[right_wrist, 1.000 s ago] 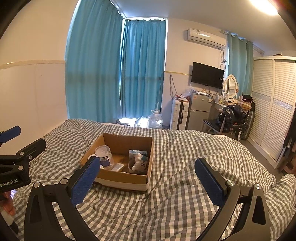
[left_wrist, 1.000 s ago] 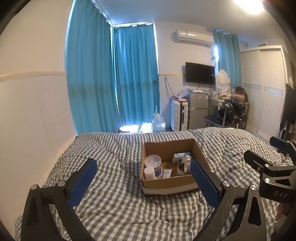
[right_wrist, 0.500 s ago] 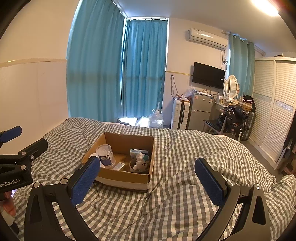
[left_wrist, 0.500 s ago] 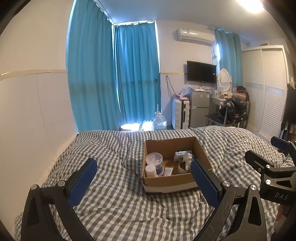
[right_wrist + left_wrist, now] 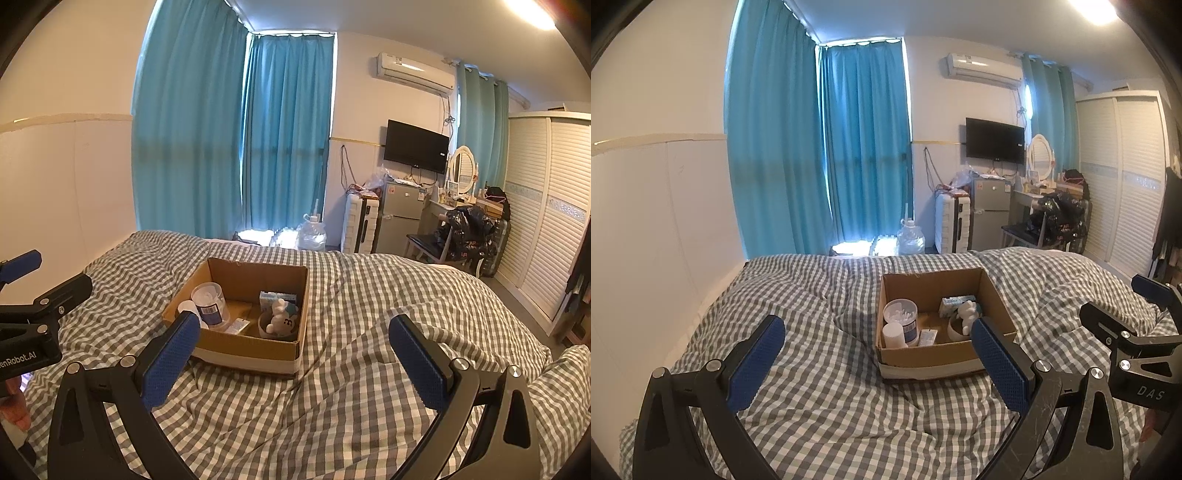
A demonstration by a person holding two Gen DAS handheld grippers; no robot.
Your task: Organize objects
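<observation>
An open cardboard box (image 5: 993, 295) sits on the checked bed; it also shows in the right wrist view (image 5: 255, 273). Inside are a clear tub of cotton swabs (image 5: 903, 319), a small white bottle (image 5: 893, 335), a teal packet (image 5: 956, 303), a white plush figure (image 5: 968, 314) in a round bowl, and a small flat pack (image 5: 928, 336). My left gripper (image 5: 877, 363) is open and empty, held above the bed in front of the box. My right gripper (image 5: 295, 356) is open and empty, to the right front of the box.
The grey-and-white checked duvet (image 5: 820, 402) is rumpled with folds. A white wall (image 5: 657, 236) runs along the bed's left side. Blue curtains (image 5: 864, 147), a water jug (image 5: 910, 240), a suitcase, a small fridge (image 5: 990, 210) and a wardrobe (image 5: 1123, 177) stand beyond the bed.
Both grippers have tilted or dropped slightly, so the box sits a little higher in each view. Both stay open and empty.
</observation>
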